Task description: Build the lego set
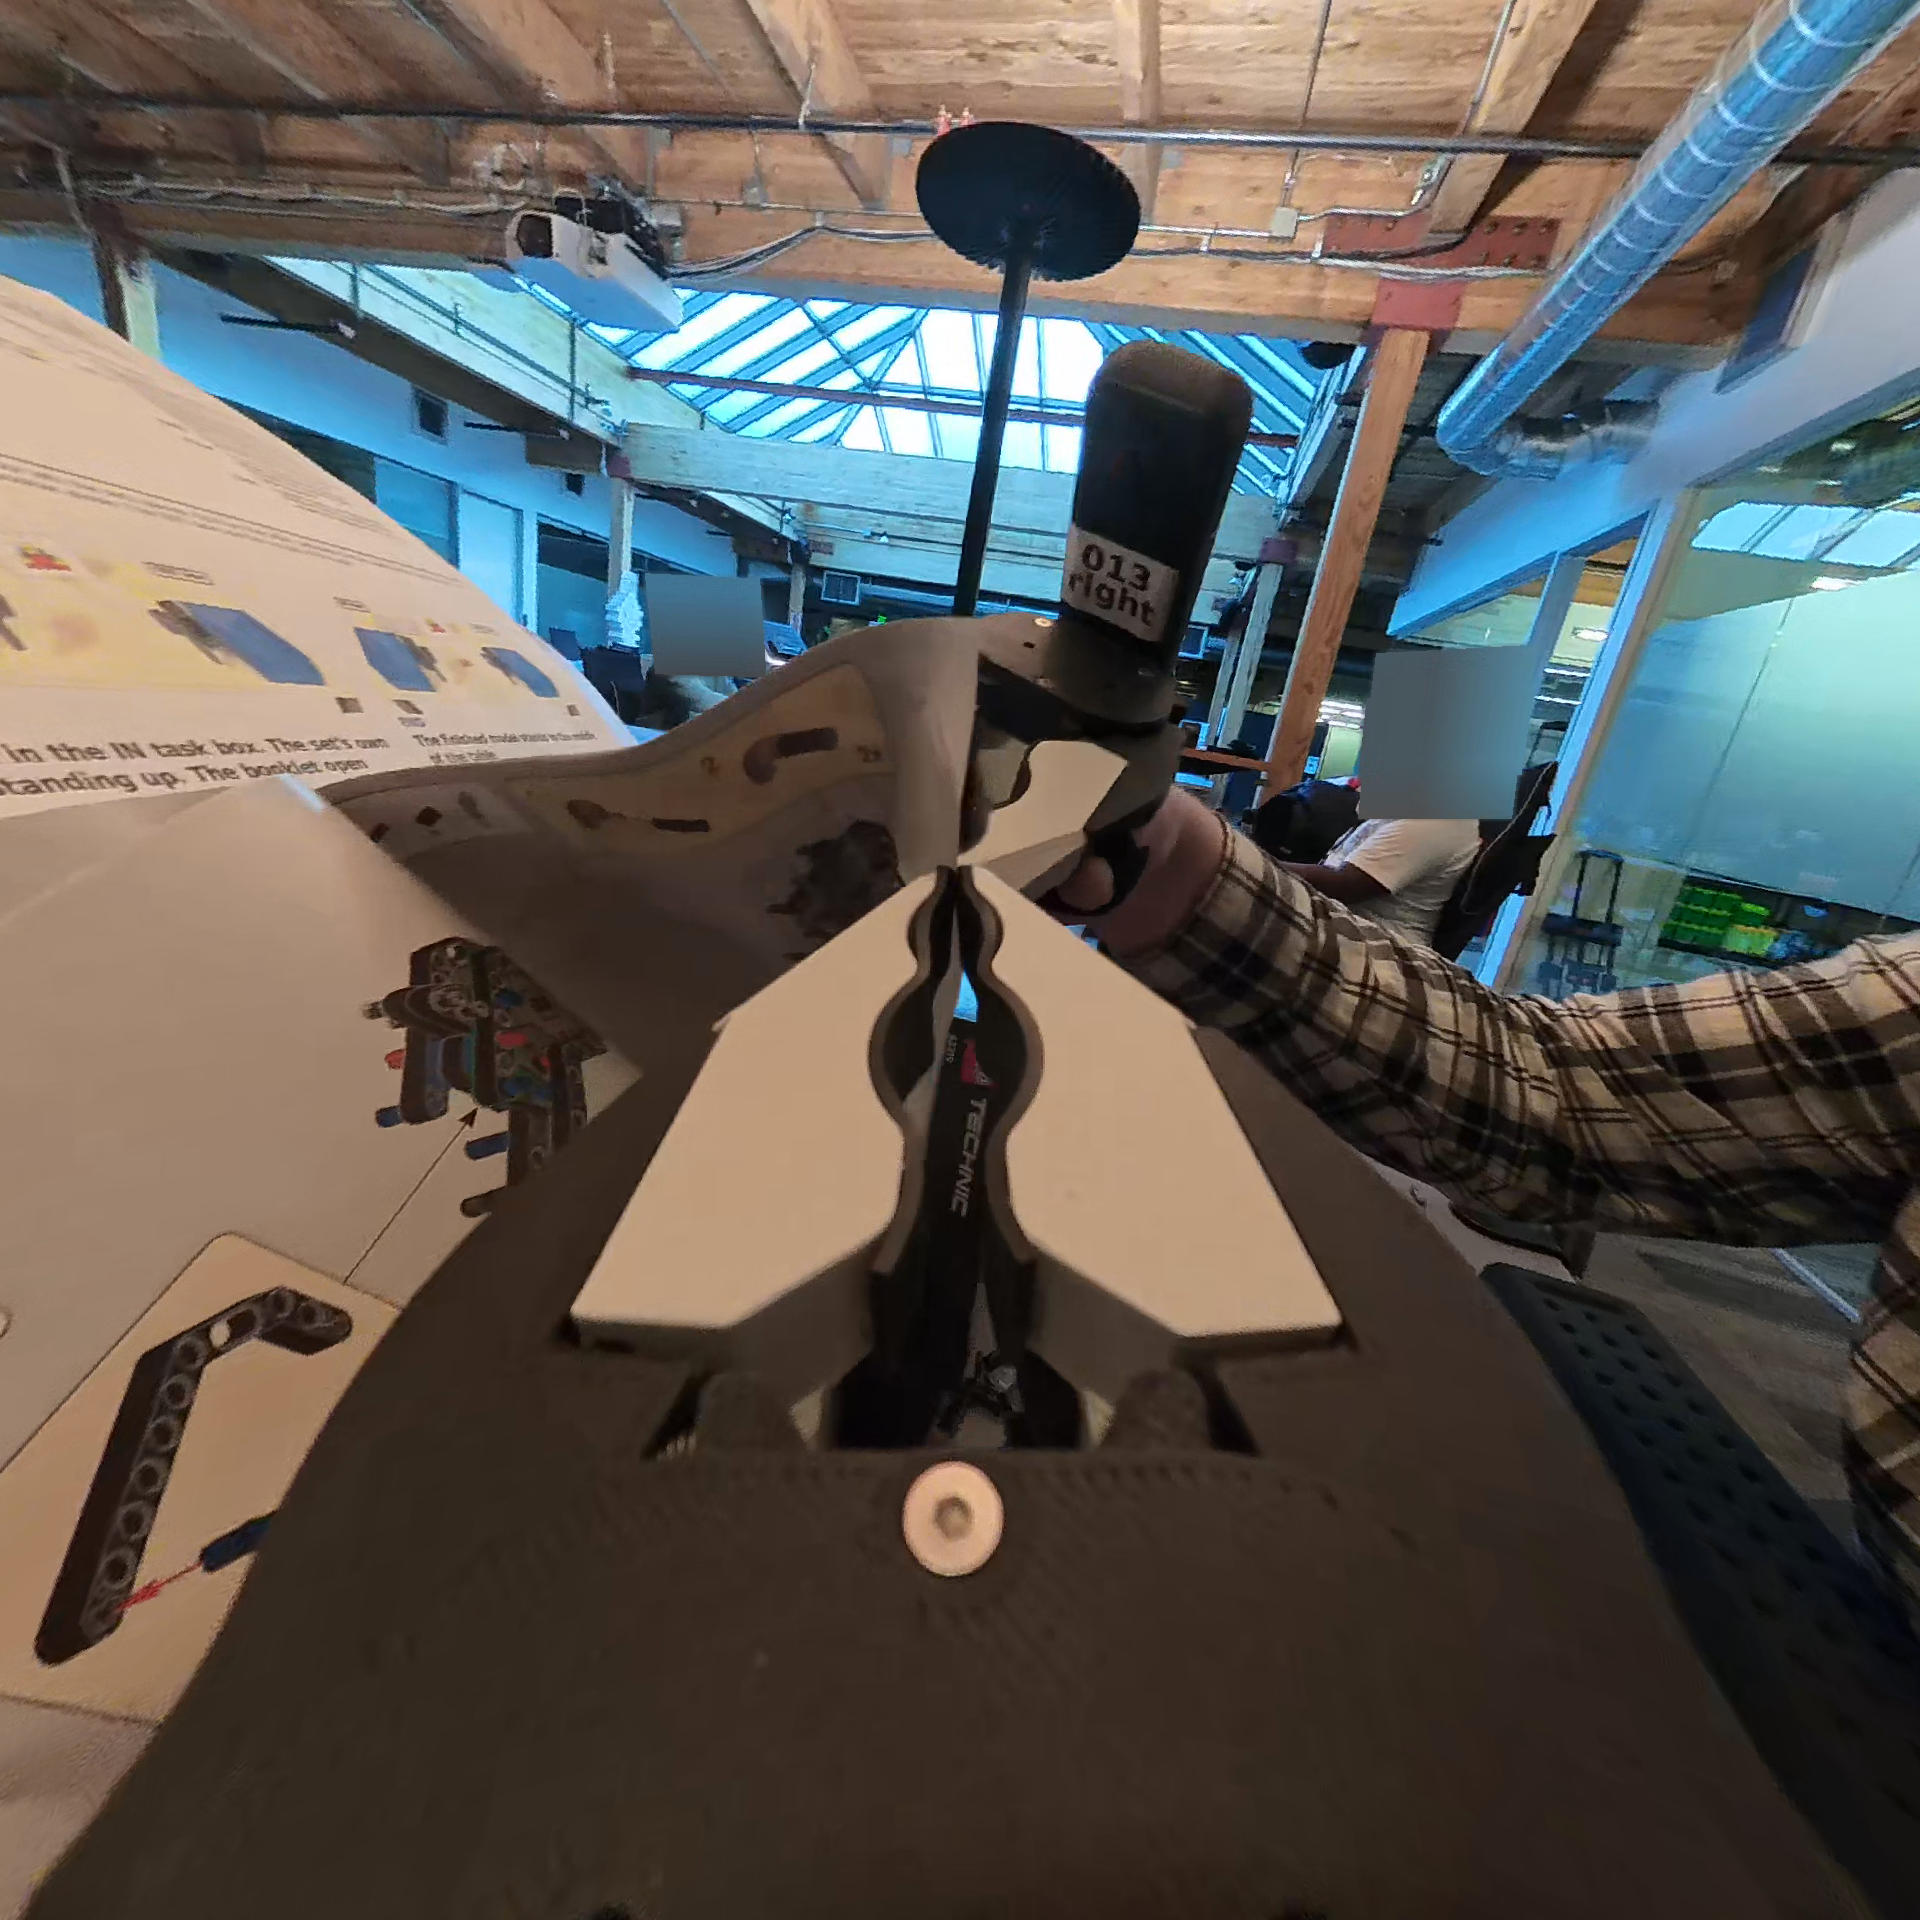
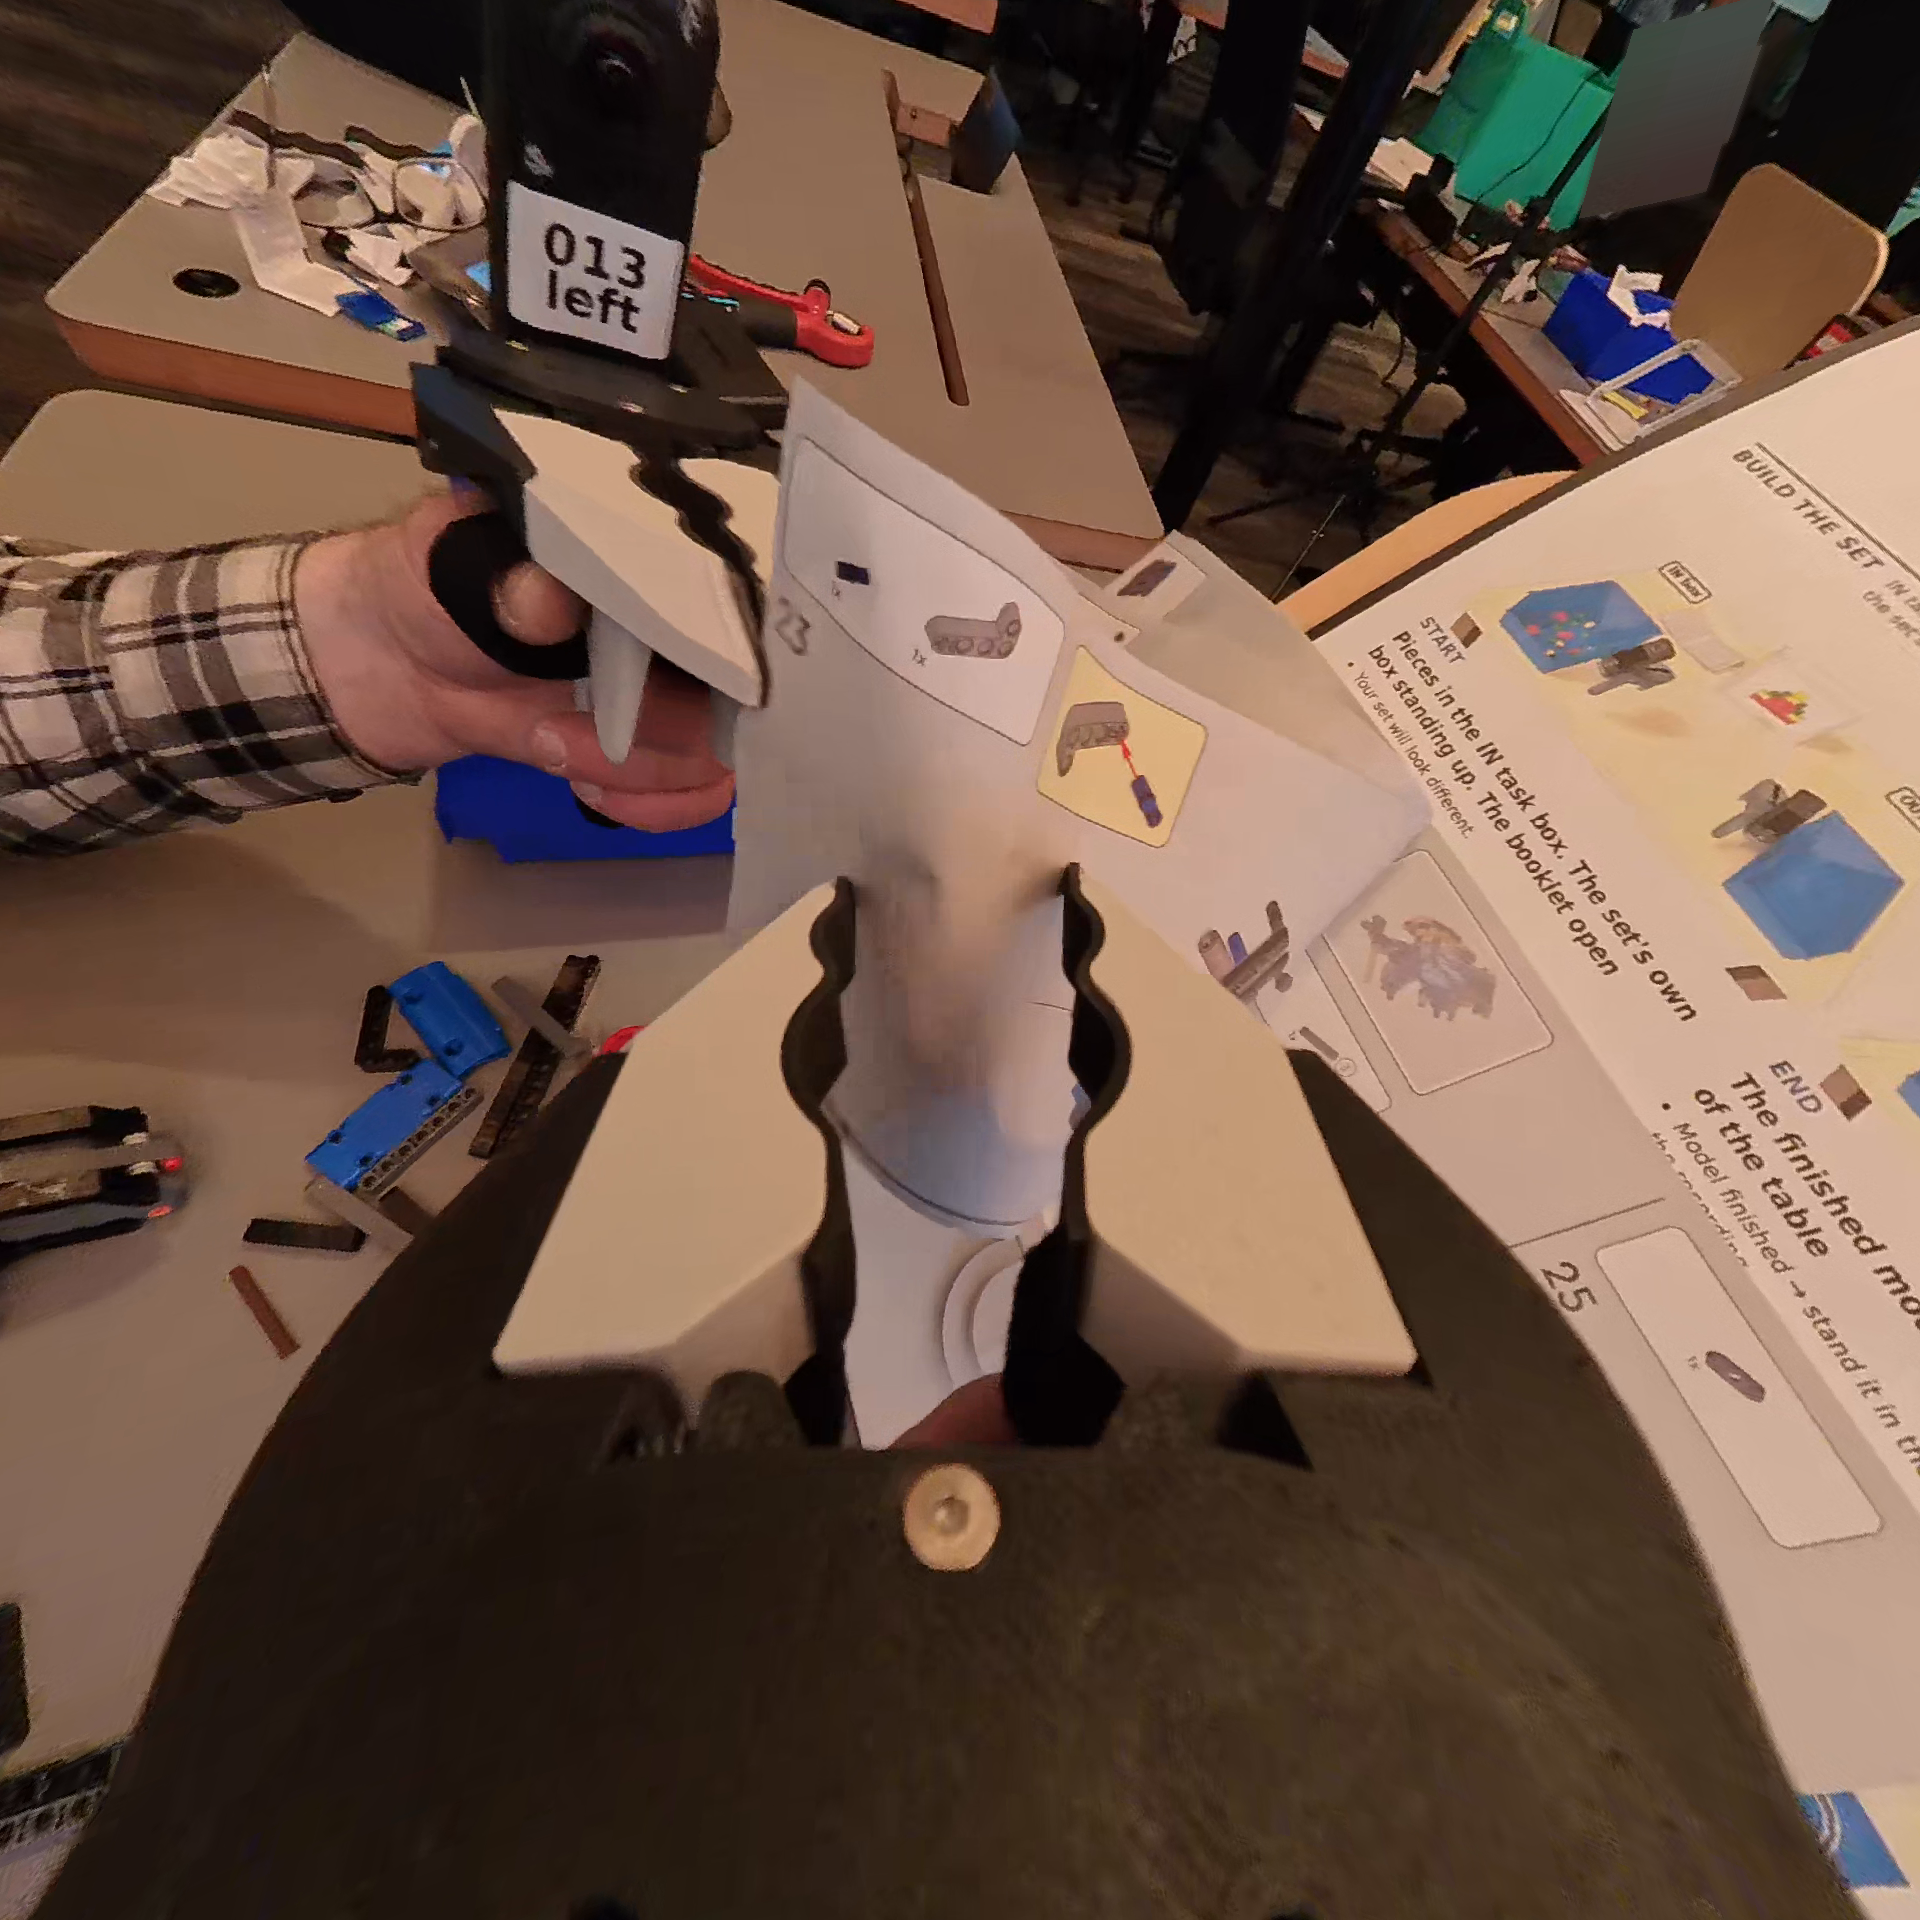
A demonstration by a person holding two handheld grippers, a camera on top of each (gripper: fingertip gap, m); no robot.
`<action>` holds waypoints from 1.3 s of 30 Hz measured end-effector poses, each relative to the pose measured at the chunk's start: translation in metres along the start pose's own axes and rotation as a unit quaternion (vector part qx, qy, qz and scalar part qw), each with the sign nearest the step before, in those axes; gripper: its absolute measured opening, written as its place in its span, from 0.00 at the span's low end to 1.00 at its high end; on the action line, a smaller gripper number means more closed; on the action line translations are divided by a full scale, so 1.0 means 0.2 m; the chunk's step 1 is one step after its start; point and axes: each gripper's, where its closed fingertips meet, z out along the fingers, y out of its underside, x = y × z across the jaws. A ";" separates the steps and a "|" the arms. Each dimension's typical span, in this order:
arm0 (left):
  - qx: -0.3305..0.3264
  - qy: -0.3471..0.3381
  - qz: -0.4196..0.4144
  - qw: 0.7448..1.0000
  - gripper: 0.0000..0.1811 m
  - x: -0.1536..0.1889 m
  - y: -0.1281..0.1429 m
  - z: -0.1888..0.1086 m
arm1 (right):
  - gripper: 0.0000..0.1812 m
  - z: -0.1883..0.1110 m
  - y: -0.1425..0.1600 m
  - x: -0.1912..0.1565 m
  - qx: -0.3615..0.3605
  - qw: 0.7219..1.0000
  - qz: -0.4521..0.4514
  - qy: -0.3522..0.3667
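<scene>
Left wrist view shows the left gripper [image 1: 958, 883] pinched on the instruction booklet [image 1: 270, 1039], while the right gripper [image 2: 956, 883] stands wide around a lifted page [image 2: 935, 665].

Booklet page [image 2: 935, 1018] blurred between fingers; instruction sheet [image 2: 1662, 831] cropped at right edge.

booklet [image 2: 935, 748] – matt paper | bricks [image 2: 436, 1081] – glossy plastic | table [image 2: 156, 935] – smooth matt laminate

Our left gripper [image 1: 961, 883] pinching the booklet [image 1: 312, 987] edge, right gripper [image 1: 1023, 821] close ahead, fingertips almost meeting ours.
</scene>
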 end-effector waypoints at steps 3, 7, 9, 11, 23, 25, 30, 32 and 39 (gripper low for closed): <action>0.001 -0.008 0.002 1.000 0.00 -0.01 0.00 0.00 | 0.26 -0.02 -0.03 -0.02 0.016 1.000 -0.007 -0.001; -0.007 -0.007 0.005 1.000 0.00 0.01 0.02 0.02 | 0.22 -0.04 -0.11 -0.04 0.049 0.998 -0.036 0.026; -0.002 -0.008 0.004 1.000 0.00 0.01 0.01 0.03 | 0.16 -0.04 -0.14 -0.04 0.055 0.996 -0.055 0.047; -0.003 -0.004 0.001 1.000 0.00 0.02 0.02 0.04 | 0.07 -0.04 -0.16 -0.05 0.064 0.994 -0.069 0.060; 0.012 0.004 -0.015 1.000 0.00 0.01 0.02 0.05 | 0.22 -0.01 -0.13 -0.15 0.047 0.995 -0.081 0.020; 0.010 0.011 -0.015 1.000 0.00 0.03 0.03 0.07 | 0.16 0.02 -0.12 -0.15 0.043 0.995 -0.088 0.026; 0.016 0.016 -0.016 1.000 0.00 0.05 0.02 0.07 | 0.09 0.01 -0.13 -0.15 0.064 0.995 -0.071 0.013; 0.017 0.017 -0.016 1.000 0.00 0.05 0.02 0.07 | 0.11 0.00 -0.12 -0.16 0.069 0.996 -0.065 0.002; 0.027 0.035 -0.025 0.999 0.00 0.06 0.01 0.06 | 0.05 -0.03 -0.14 -0.18 0.106 0.993 -0.026 -0.041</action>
